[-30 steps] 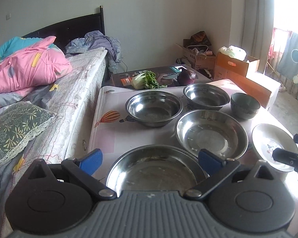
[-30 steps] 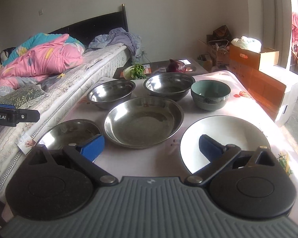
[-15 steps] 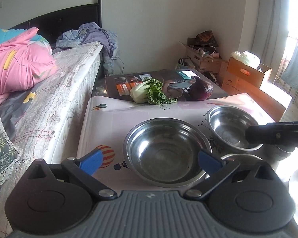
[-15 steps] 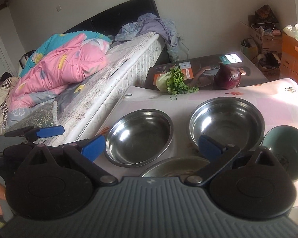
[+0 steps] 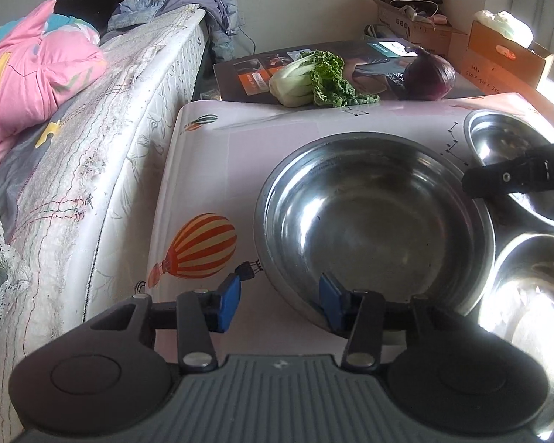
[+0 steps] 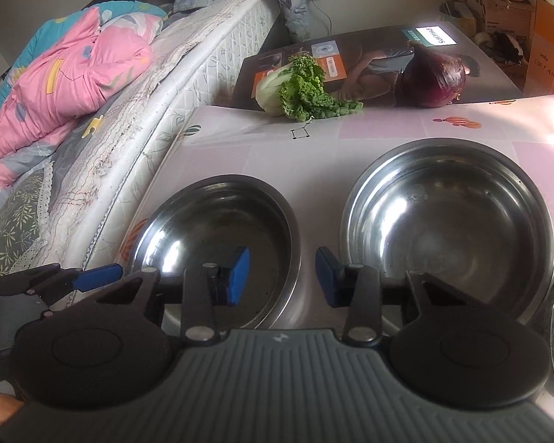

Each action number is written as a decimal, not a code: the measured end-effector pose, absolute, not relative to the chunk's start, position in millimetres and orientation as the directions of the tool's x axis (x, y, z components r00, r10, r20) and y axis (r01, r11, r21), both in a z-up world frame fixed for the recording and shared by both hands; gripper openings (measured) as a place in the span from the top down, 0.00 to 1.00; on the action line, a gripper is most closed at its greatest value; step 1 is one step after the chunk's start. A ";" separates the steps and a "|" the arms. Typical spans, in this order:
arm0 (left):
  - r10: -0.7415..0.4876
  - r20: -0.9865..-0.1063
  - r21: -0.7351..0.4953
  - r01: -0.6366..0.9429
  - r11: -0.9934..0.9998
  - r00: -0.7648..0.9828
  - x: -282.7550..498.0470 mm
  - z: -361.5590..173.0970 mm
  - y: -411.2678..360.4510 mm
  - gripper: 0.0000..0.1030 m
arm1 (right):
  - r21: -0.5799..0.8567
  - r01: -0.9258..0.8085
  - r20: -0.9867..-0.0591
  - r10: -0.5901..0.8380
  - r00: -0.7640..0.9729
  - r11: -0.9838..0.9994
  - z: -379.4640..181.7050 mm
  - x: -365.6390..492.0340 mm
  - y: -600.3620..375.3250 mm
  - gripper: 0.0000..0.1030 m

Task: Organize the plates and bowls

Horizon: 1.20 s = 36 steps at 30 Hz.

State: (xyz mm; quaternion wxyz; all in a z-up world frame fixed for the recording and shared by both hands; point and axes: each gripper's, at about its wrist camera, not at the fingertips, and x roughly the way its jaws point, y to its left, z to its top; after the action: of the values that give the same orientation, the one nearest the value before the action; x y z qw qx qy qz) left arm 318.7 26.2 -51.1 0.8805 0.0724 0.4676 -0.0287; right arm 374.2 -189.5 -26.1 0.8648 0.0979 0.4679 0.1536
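Over by the table's left edge, next to the bed, sits the left-hand shiny stainless steel bowl [image 5: 373, 229], and the left gripper [image 5: 279, 304] is lined up on its near rim: one blue pad [image 5: 330, 304] is inside the bowl, the other is outside over the pink balloon-print tablecloth [image 5: 221, 170], so the rim sits in the gap. The pads are apart, nothing pinched yet.

The right gripper [image 6: 280, 277] is also spread wide and holding nothing. It hovers over the strip of cloth between that bowl and the second steel bowl [image 6: 447, 229] further along the back, with its left pad over the left bowl's rim. A third steel basin [image 5: 532, 317] is at the near right in the left view, catching a lot of glare.

My read: the step is grabbing the left bowl by its rim so it can be nested into another. To do that well I'd drop the left gripper a touch so the pads get the wall below the rolled lip, then close squarely. Steel is slick and a one-sided rim grip will let the bowl tilt, so lift slow and keep it level. Right gripper should stay out of the lift path. The green cabbage [image 6: 295, 86] and purple cabbage [image 6: 434, 79] at the far edge aren't in the way.
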 end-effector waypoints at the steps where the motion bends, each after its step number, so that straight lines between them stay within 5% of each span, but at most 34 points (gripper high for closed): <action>1: 0.017 -0.833 0.100 0.120 0.988 0.554 317.9 -52.7 28.2 0.55 | 0.317 -0.169 -0.784 0.358 0.508 0.933 -29.4 376.5 -189.1 0.68; 7: 0.021 -0.858 0.077 0.088 0.993 0.514 313.0 -56.6 49.7 0.54 | 0.349 -0.158 -0.793 0.380 0.476 0.924 -39.6 384.9 -184.2 0.76; 13: -0.014 -0.876 0.010 0.048 0.999 0.482 315.9 -55.7 65.2 0.42 | 0.364 -0.202 -0.802 0.417 0.428 0.909 -46.6 383.3 -163.2 0.82; 18: -0.040 -0.885 -0.031 0.026 0.999 0.464 319.4 -60.3 68.5 0.55 | 0.357 -0.213 -0.812 0.415 0.411 0.910 -53.6 379.6 -155.3 0.89; 22: -0.057 -0.881 -0.052 0.024 0.998 0.470 319.2 -59.2 66.9 0.76 | 0.363 -0.214 -0.809 0.421 0.410 0.907 -54.9 377.7 -155.2 0.92; 36: -0.041 -0.859 -0.036 0.021 0.999 0.511 313.4 -46.6 64.9 0.79 | 0.368 -0.225 -0.789 0.431 0.438 0.902 -42.6 374.1 -158.0 0.92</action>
State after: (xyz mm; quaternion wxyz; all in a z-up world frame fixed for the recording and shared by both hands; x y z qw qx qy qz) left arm 313.4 64.9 -46.6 0.8690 -0.0103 0.4944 -0.0177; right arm 374.1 -158.0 -42.6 0.8416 0.1043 0.4927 0.1948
